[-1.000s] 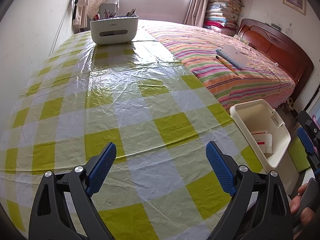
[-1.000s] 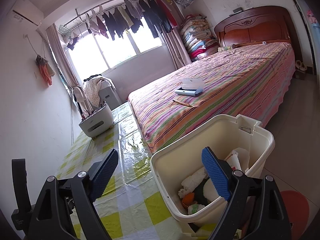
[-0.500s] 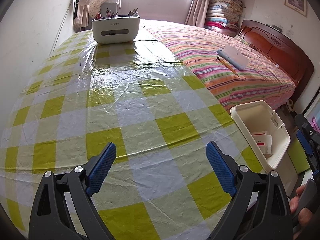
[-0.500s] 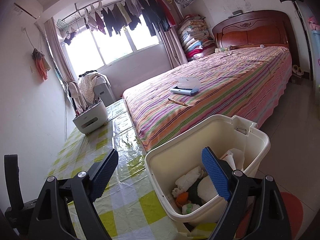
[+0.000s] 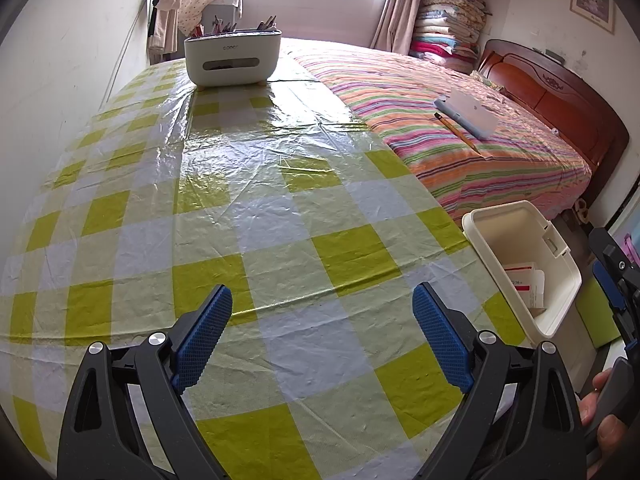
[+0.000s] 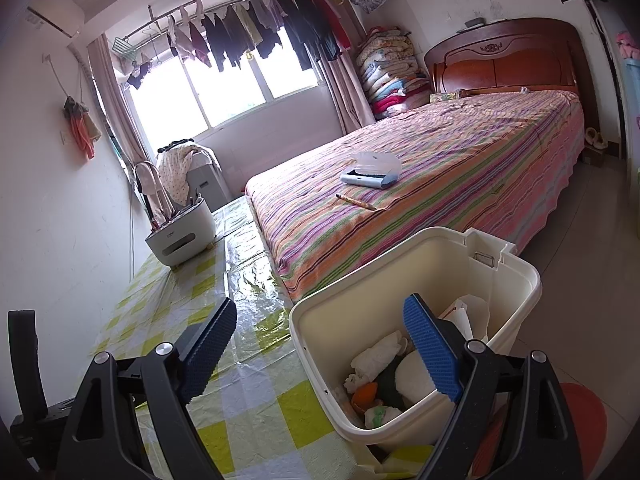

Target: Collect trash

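Both claws stand apart and hold nothing: the left gripper (image 5: 322, 334) over the green-and-white checked plastic tablecloth (image 5: 280, 200), the right gripper (image 6: 320, 350) by the cream plastic waste bin (image 6: 516, 280). Crumpled paper, wrappers and a small carton (image 5: 526, 280) lie inside that bin, just off the table's edge. A low swing could knock it over and spill everything

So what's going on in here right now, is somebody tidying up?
A person holds a hand-held gripper in each hand over a table with a yellow checked cloth. The left hand-held gripper and the right hand-held gripper are both open and hold nothing. Trash already lies in the cream bin beside the table. No loose trash shows on the cloth; only a white organizer stands at its far end.
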Tool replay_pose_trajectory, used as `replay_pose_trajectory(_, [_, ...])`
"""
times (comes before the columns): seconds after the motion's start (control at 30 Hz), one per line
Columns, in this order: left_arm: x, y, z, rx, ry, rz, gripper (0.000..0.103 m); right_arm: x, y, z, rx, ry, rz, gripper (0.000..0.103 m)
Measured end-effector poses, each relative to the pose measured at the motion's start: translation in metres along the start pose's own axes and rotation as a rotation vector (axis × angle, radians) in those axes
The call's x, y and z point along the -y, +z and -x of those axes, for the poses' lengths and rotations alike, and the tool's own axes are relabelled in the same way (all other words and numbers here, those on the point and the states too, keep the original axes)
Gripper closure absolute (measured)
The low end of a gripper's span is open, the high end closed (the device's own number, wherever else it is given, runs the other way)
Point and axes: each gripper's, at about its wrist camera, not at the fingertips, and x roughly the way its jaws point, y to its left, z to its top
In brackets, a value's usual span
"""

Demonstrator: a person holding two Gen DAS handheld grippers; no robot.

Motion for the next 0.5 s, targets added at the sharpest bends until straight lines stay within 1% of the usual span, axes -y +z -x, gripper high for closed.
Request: replay_pose_trajectory(0.5, [-0.0026, -0.001, -0.0018, -0.004, 0.006, 0.004, 0.013, 0.0007, 0.0004, 0.0001, -0.001, 0.0, -0.002, 0.02])
